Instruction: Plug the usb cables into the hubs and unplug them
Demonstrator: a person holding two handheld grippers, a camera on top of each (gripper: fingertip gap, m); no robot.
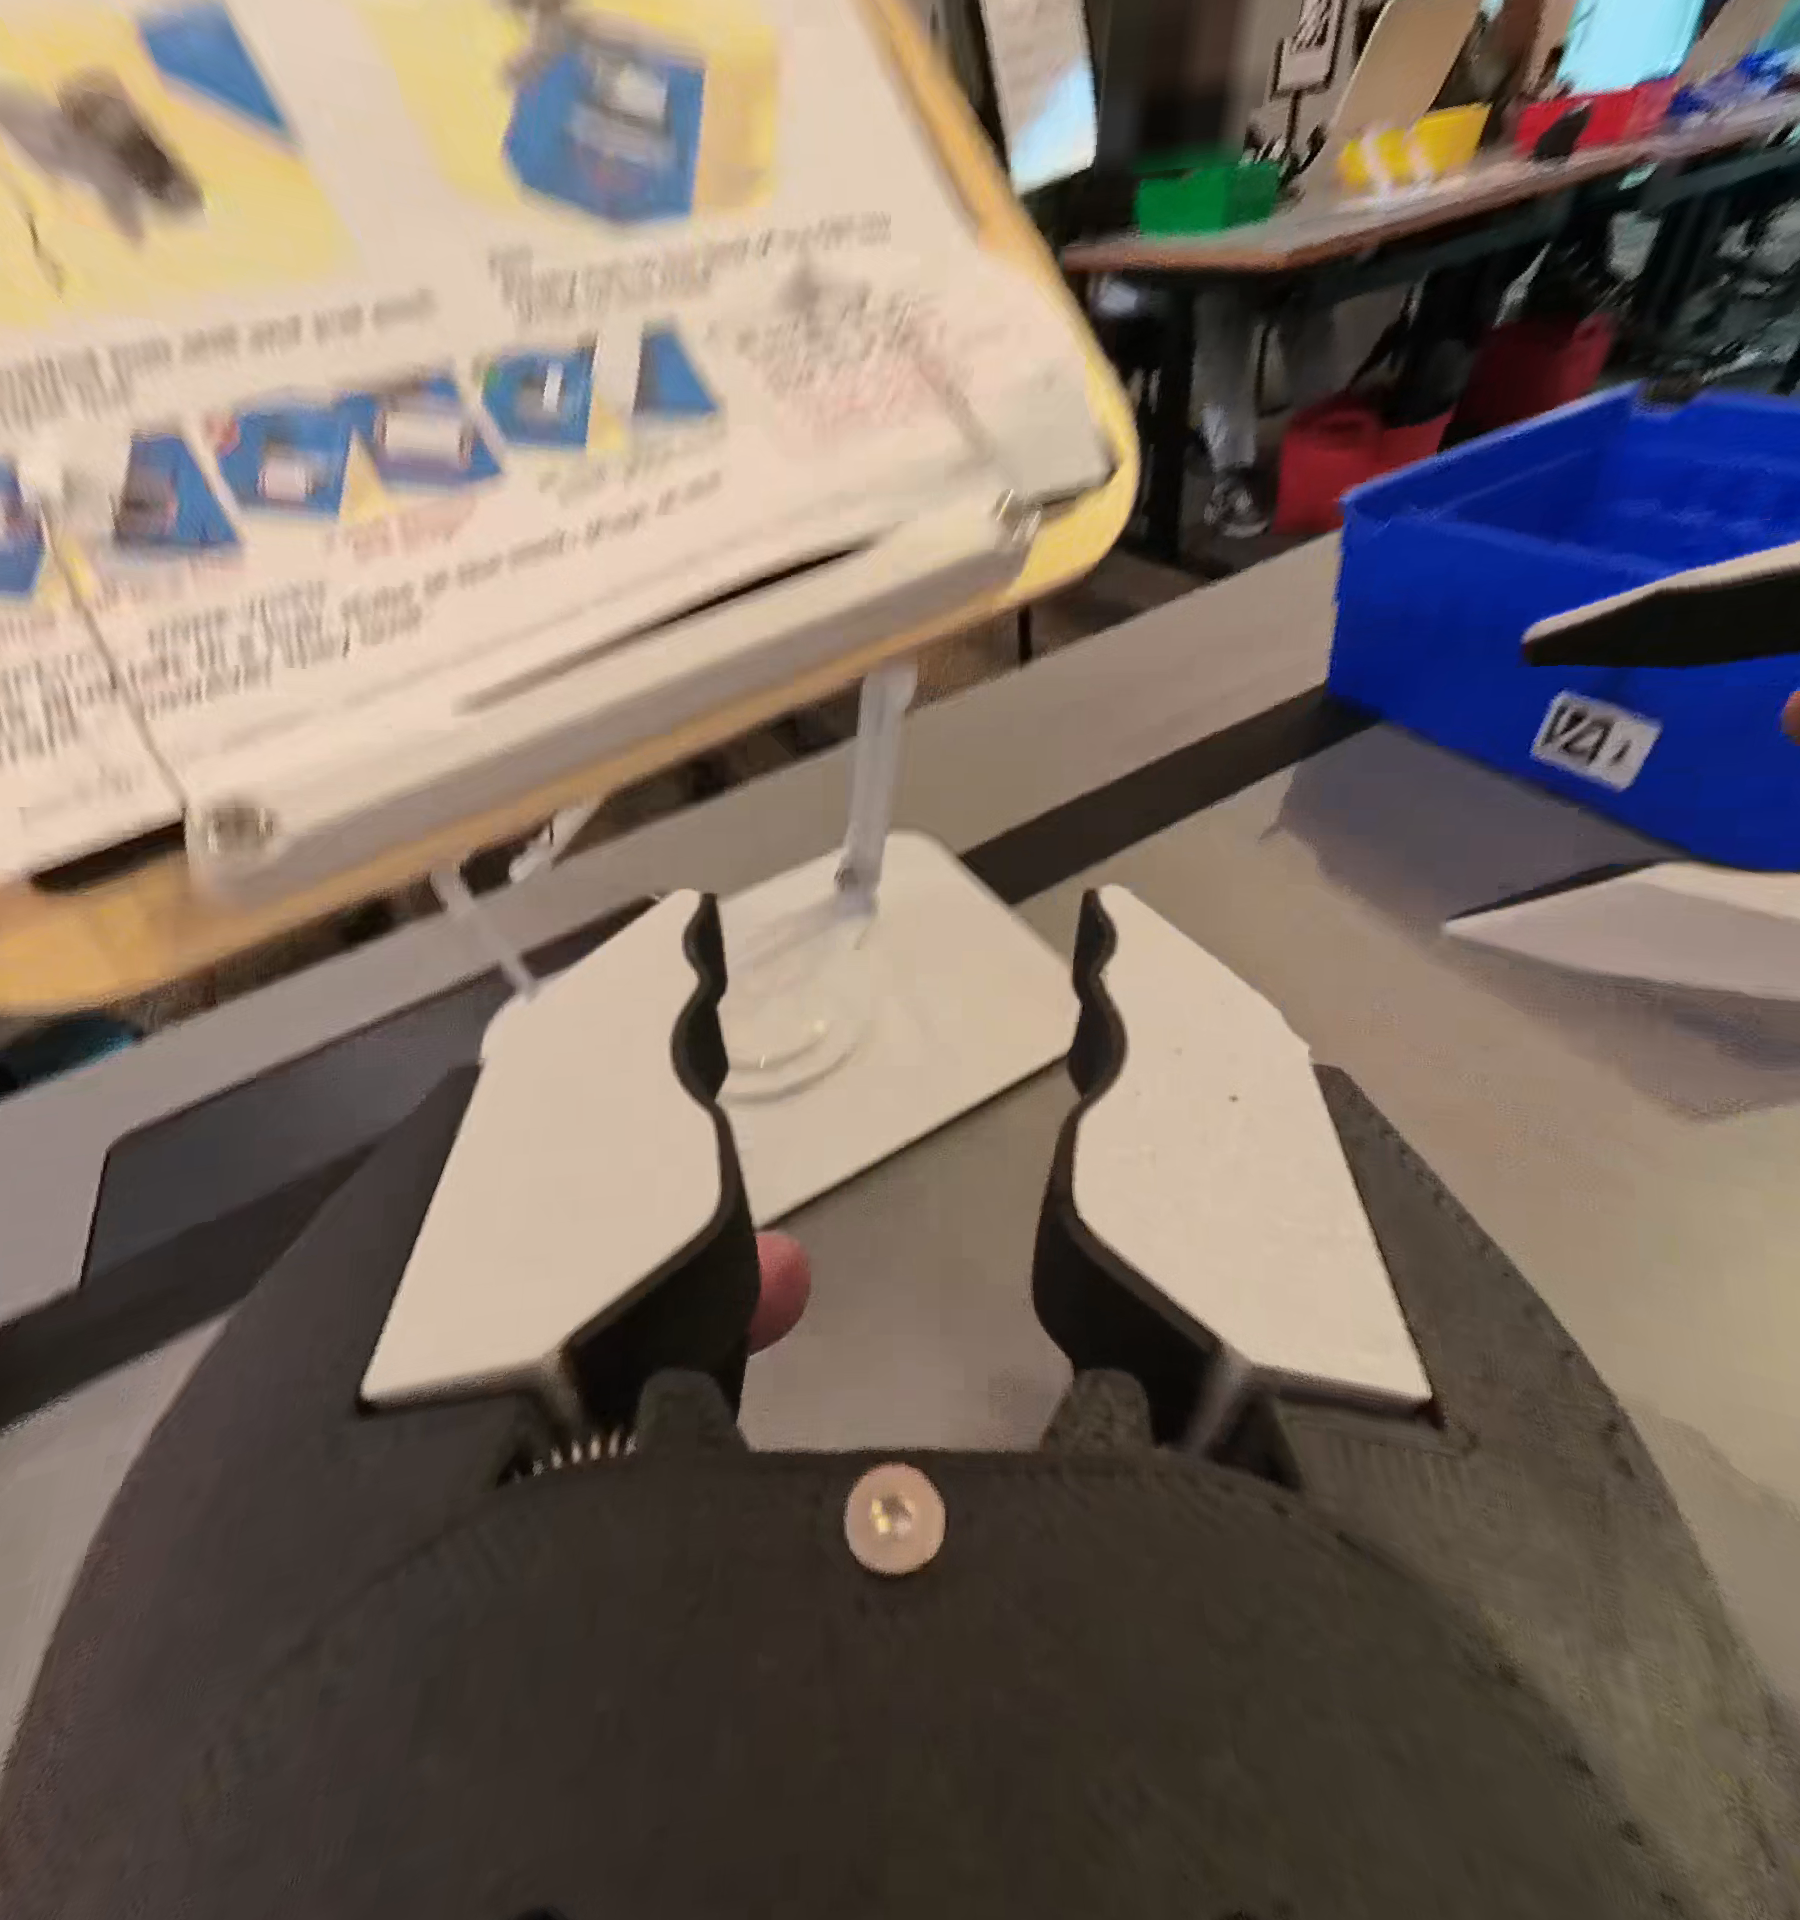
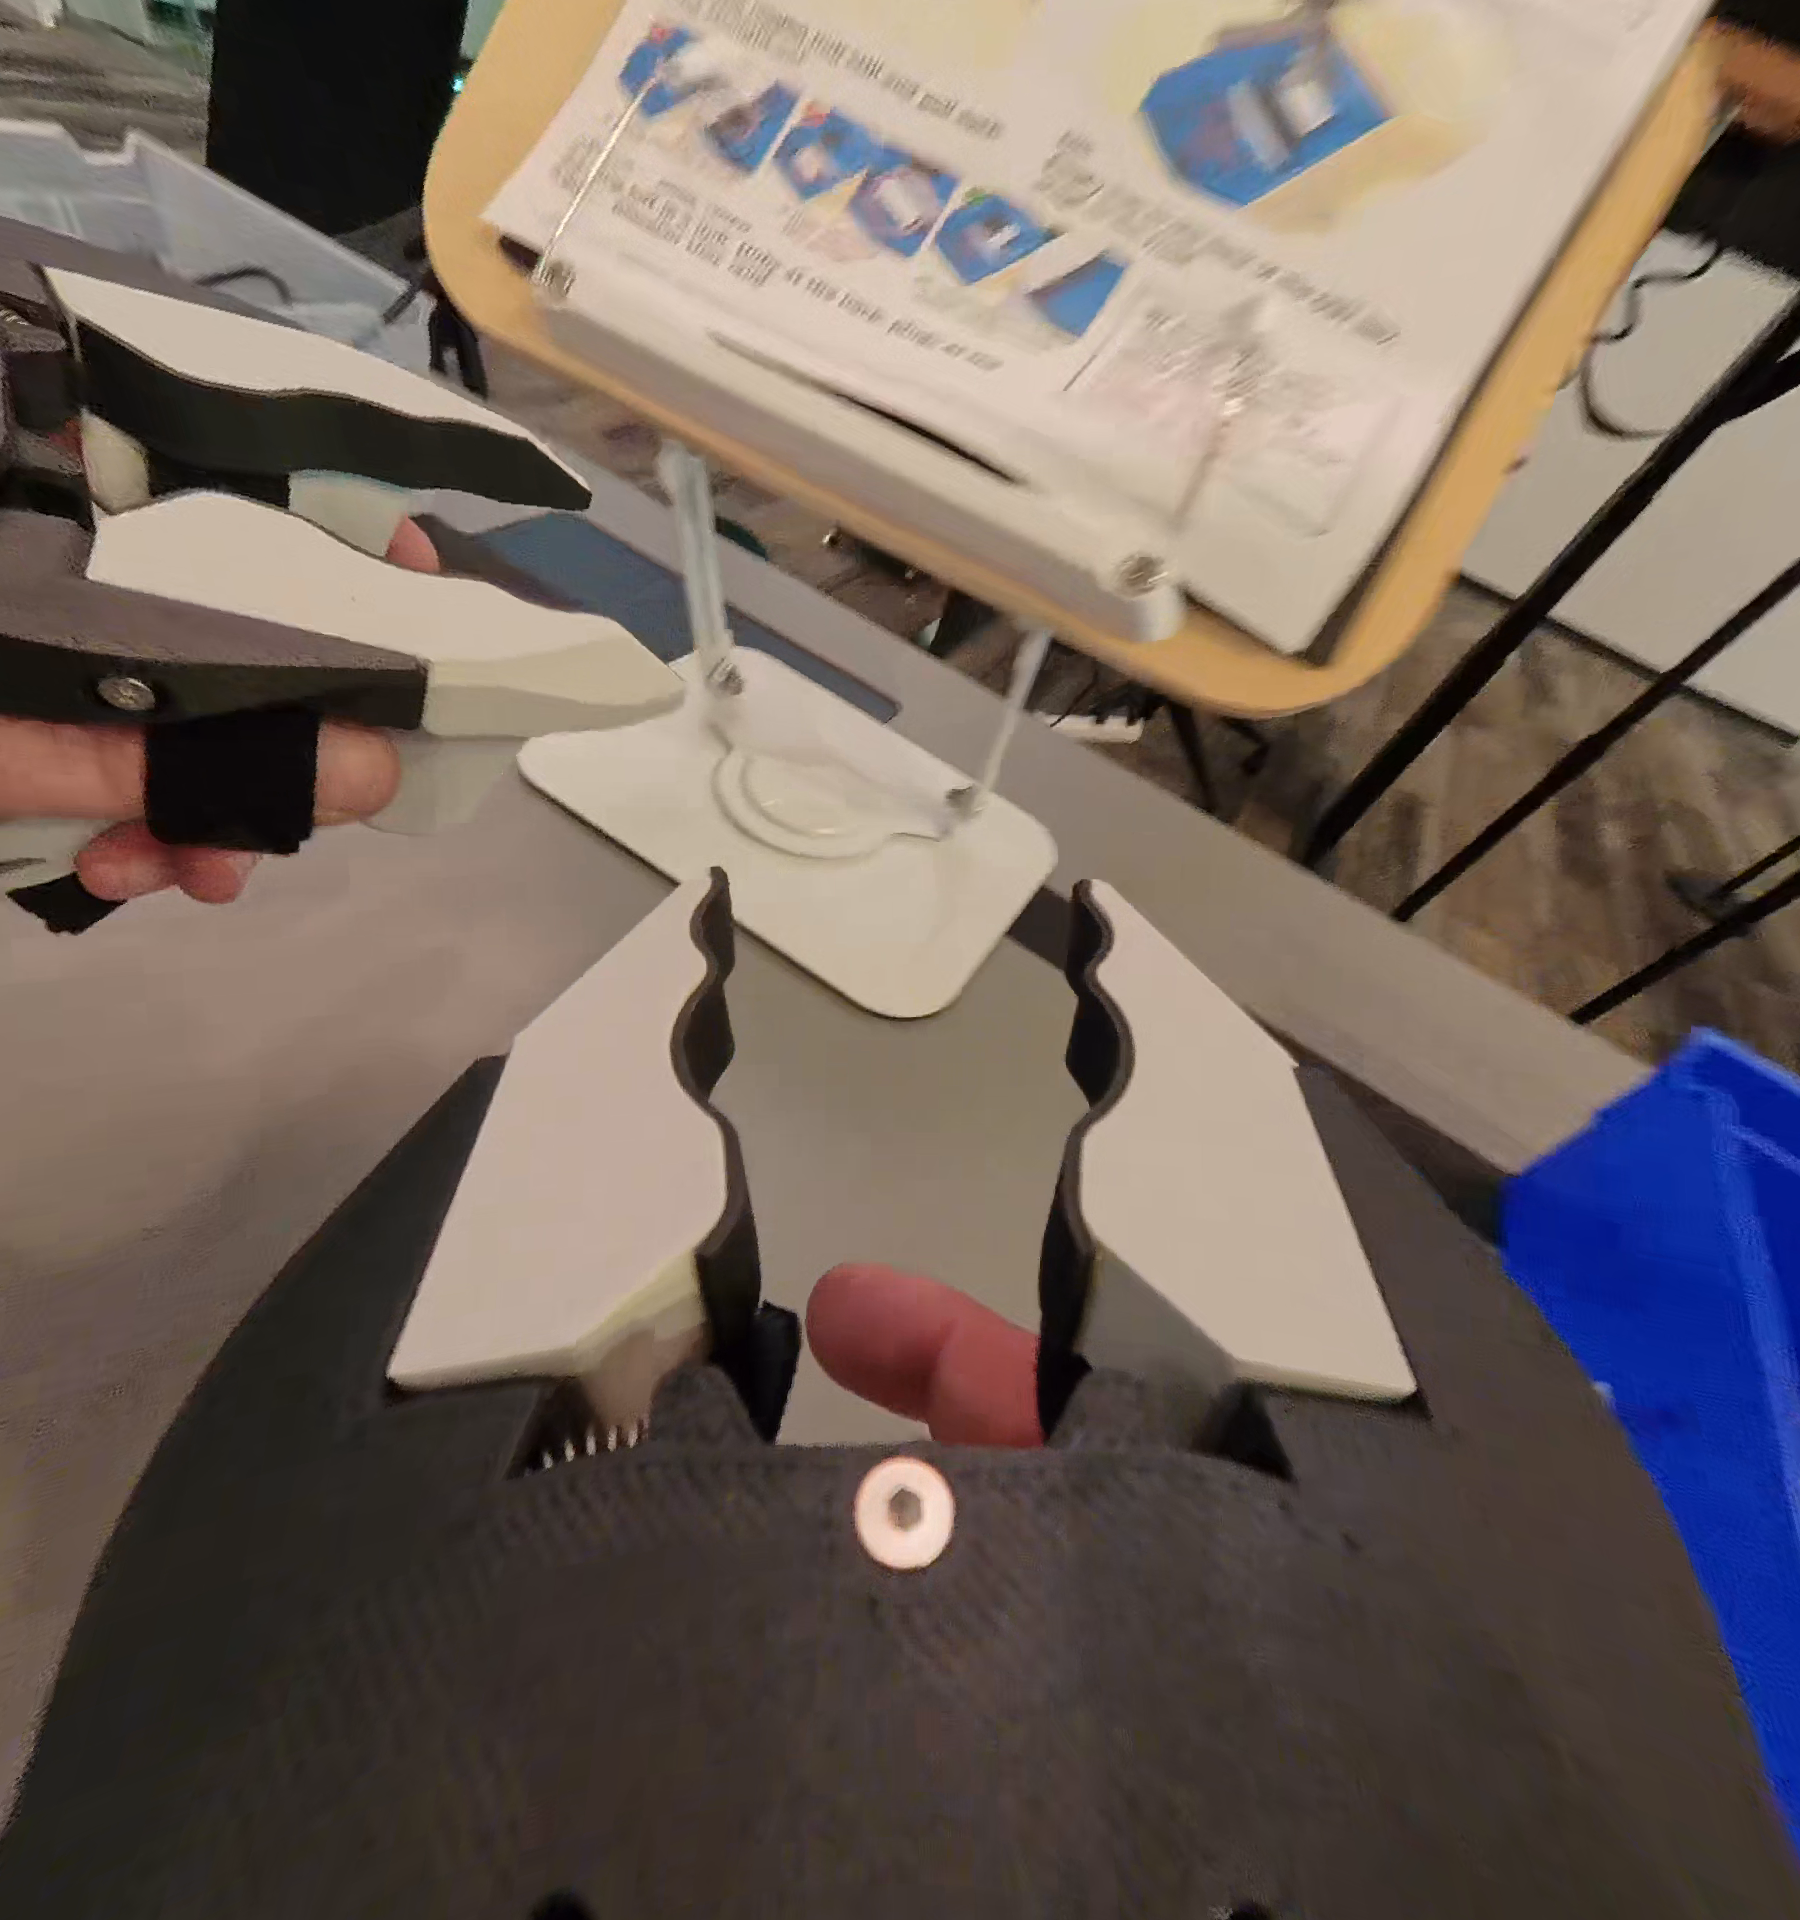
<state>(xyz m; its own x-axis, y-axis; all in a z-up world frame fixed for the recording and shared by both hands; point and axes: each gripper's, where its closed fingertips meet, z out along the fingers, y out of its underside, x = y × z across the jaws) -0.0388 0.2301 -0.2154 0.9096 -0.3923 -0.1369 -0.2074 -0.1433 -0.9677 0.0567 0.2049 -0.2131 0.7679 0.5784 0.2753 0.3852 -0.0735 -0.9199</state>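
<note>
No USB cable or hub shows in either view. My left gripper (image 1: 896, 914) is open and empty above the grey table (image 1: 1395, 1143), pointing at the white base (image 1: 937, 997) of a document stand. My right gripper (image 2: 901, 904) is open and empty, also facing that base (image 2: 854, 862). The left gripper also shows at the left of the right wrist view (image 2: 626, 592), held by a hand, its jaws apart. The right gripper's fingers (image 1: 1706, 592) reach in from the right edge of the left wrist view.
A stand holds a printed instruction sheet (image 1: 439, 416) on a wooden board, tilted over the table; it also shows in the right wrist view (image 2: 1031, 260). A blue bin (image 1: 1602, 623) stands on the table at the right (image 2: 1706, 1351). Benches with coloured bins (image 1: 1415, 145) lie beyond.
</note>
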